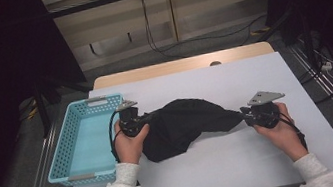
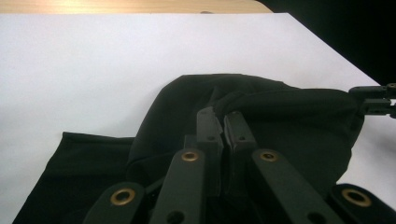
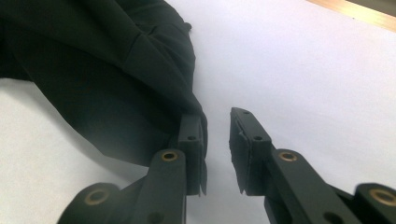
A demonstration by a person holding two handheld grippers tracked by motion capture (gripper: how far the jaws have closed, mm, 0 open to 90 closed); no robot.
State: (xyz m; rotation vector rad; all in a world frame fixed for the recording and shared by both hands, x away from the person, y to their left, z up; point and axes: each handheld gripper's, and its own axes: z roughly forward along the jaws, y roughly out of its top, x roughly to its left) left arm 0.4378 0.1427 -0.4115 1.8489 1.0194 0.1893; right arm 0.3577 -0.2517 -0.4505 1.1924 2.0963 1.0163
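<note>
A black cloth (image 1: pixel 184 121) lies bunched in the middle of the white table top (image 1: pixel 233 78). My left gripper (image 1: pixel 149 118) reaches into the cloth's left end; in the left gripper view it (image 2: pixel 223 125) is shut on a raised fold of the black cloth (image 2: pixel 289 121). My right gripper (image 1: pixel 243 111) is at the cloth's narrow right tip. In the right gripper view it (image 3: pixel 217 135) stands open with a clear gap between its jaws. The cloth's edge (image 3: pixel 107 70) hangs against the left jaw, and the pads do not press on it.
A light blue plastic basket (image 1: pixel 58 158) stands at the table's left edge, beside my left hand. A strip of bare wooden table (image 1: pixel 180 65) lies behind the white top. Cables run over the floor beyond it.
</note>
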